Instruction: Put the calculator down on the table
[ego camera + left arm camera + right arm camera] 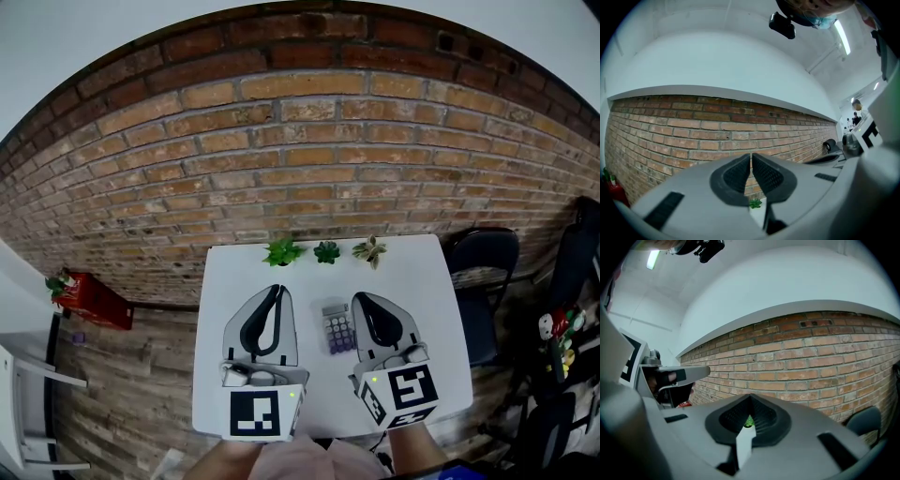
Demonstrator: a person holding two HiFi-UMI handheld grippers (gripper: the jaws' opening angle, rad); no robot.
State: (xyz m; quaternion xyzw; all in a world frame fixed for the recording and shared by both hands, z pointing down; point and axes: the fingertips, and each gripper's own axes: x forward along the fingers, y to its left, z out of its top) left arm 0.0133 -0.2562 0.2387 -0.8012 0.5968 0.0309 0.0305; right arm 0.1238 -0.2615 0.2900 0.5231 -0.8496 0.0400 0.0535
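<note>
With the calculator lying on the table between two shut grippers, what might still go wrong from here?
1. The calculator lies close beside the right gripper; a sideways swing at table height could nudge or skid it.
2. The left gripper flanks it too, so a careless pull-back might clip it.
3. Three small plants stand along the far edge of the table; a forward move could topple one.
</note>
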